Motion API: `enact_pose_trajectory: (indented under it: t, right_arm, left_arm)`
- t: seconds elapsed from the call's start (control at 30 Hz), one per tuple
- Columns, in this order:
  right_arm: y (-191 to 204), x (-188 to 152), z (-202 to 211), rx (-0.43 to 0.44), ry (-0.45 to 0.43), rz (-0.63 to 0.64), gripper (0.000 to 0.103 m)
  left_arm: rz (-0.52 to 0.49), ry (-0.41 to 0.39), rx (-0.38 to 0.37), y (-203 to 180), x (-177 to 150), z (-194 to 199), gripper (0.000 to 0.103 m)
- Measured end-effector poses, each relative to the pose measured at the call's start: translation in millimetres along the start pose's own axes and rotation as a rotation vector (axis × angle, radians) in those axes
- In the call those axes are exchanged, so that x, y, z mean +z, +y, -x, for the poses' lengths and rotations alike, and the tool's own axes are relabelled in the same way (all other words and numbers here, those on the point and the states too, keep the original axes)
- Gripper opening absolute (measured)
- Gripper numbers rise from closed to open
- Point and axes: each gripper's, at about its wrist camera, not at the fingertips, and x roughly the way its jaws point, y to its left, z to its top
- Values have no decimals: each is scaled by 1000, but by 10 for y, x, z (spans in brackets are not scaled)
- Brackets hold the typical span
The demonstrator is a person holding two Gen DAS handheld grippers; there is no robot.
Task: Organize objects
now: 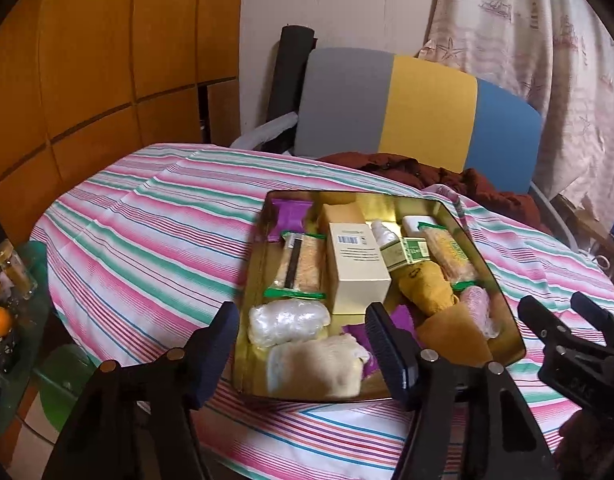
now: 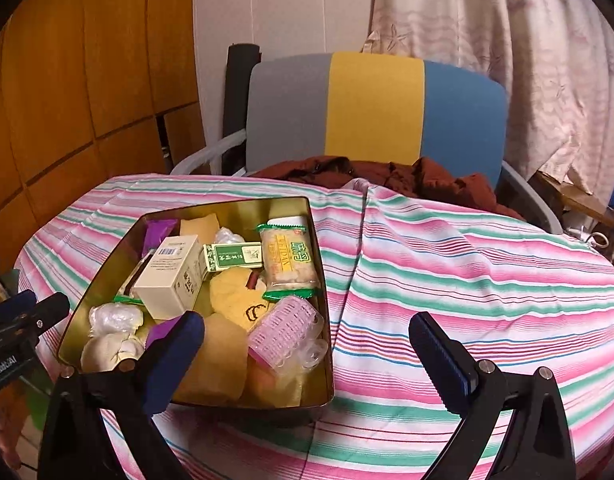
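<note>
A gold metal tin [image 1: 503, 292] [image 2: 107, 264] sits on the striped tablecloth, filled with several items: a cream box [image 1: 357, 268] [image 2: 171, 276], snack packets [image 1: 301, 266] [image 2: 289, 260], a green box [image 1: 407, 254] [image 2: 231, 256], yellow cloth [image 1: 425, 286] [image 2: 237, 296], a pink roller pack [image 2: 285, 330], and white wrapped bundles [image 1: 289, 320]. My left gripper [image 1: 303, 352] hangs open over the tin's near edge with nothing between its fingers. My right gripper [image 2: 307, 360] is open too, its left finger [image 2: 175, 360] over the tin's near corner and its right finger [image 2: 443, 360] over bare cloth.
The striped tablecloth [image 1: 147, 240] [image 2: 487, 280] covers a round table. Behind it stands a grey, yellow and blue chair [image 1: 423, 108] [image 2: 371, 108] with a dark red garment [image 2: 387, 176]. A cluttered side table [image 1: 7, 312] is at the left. Curtains hang at the right.
</note>
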Motion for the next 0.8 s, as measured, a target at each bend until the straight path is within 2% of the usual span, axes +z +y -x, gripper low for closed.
enact_pose_trajectory:
  t: [0.17, 0.5, 0.6, 0.8]
  right_arm:
    - [1, 1, 26, 14, -21, -10, 103]
    - [25, -34, -46, 18, 17, -3, 103]
    - [38, -38, -36, 18, 14, 2, 103]
    - [98, -22, -44, 22, 16, 18, 103]
  left_arm:
    - [7, -6, -13, -10, 14, 22, 62]
    - [-32, -19, -3, -40, 14, -2, 62]
    - [-29, -35, 1, -25, 19, 10, 57]
    - [-33, -48, 7, -11, 18, 26, 56]
